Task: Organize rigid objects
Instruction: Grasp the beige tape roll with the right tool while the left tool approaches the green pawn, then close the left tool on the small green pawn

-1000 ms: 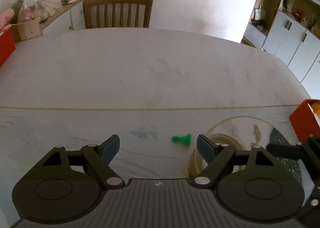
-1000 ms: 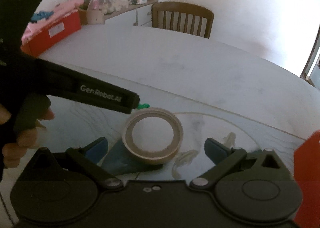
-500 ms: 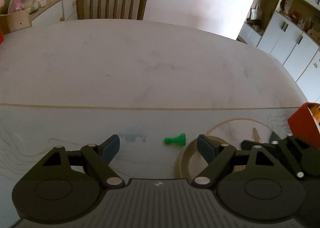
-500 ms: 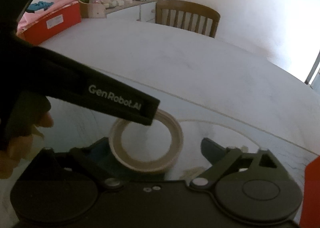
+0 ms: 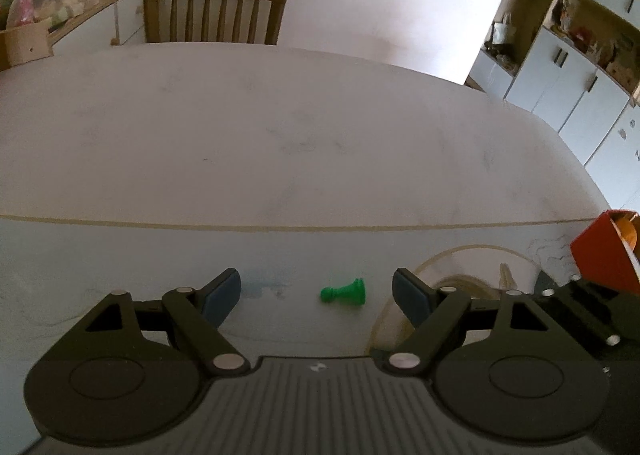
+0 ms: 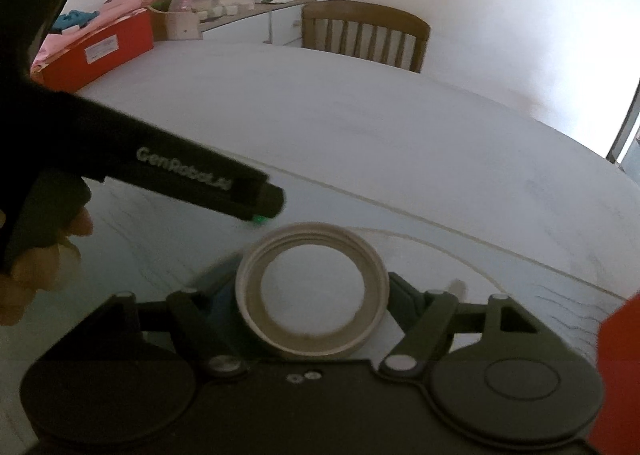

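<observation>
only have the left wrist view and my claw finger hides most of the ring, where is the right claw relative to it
observer: The right claw is around the white ring. Its jaws have just been closing with the ring between them. The pads sit close at its sides, but I can't tell if they press.
operator: ring flat or on edge
observer: Flat on the table, hole facing up.
operator: anything off to my far left
observer: A long red box sits at the far left edge of the table.

The left gripper's body (image 6: 200, 183) hides most of the green pawn (image 6: 259, 219) — its shape unreadable there
</observation>
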Action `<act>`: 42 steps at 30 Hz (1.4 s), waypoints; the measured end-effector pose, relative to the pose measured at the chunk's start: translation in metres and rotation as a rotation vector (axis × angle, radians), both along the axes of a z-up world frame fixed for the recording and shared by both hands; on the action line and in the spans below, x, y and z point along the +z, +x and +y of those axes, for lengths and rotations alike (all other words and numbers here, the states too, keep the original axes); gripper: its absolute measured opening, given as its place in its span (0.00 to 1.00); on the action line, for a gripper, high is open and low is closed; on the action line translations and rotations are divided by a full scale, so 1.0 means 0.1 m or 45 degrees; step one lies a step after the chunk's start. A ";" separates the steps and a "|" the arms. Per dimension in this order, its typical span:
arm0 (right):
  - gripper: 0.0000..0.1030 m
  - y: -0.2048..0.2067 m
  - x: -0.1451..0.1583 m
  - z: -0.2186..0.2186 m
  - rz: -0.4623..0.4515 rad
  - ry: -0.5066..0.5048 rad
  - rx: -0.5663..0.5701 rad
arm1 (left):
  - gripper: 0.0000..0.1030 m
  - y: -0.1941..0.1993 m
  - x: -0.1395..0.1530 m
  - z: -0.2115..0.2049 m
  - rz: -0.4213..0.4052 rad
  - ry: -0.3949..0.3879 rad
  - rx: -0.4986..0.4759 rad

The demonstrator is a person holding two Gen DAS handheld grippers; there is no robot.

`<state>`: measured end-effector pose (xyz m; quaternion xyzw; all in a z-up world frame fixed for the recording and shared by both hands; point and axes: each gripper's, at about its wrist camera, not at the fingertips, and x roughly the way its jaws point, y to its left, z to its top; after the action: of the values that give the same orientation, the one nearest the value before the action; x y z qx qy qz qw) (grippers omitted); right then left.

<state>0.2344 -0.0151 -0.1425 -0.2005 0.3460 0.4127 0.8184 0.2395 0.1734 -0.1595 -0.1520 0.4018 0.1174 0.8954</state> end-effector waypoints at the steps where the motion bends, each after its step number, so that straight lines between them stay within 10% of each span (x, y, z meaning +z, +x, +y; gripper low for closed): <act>1: 0.73 0.01 0.00 -0.01 0.006 0.001 -0.009 | 0.74 0.02 -0.01 -0.03 0.003 0.008 -0.013; 15: 0.73 0.00 0.00 -0.06 0.024 0.008 -0.055 | 0.14 0.00 -0.06 -0.36 -0.001 0.151 -0.119; 35: 0.73 -0.17 0.00 -0.31 0.057 0.027 -0.071 | 0.14 -0.32 -0.01 -0.46 -0.011 0.158 -0.109; 42: 0.73 -0.19 0.00 -0.39 0.059 0.034 -0.074 | 0.49 -0.22 0.02 -0.53 -0.030 0.155 -0.128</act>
<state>0.2152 -0.0545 -0.1425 -0.1699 0.3650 0.3978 0.8244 0.2173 0.1207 -0.1573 -0.0784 0.3905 0.0947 0.9123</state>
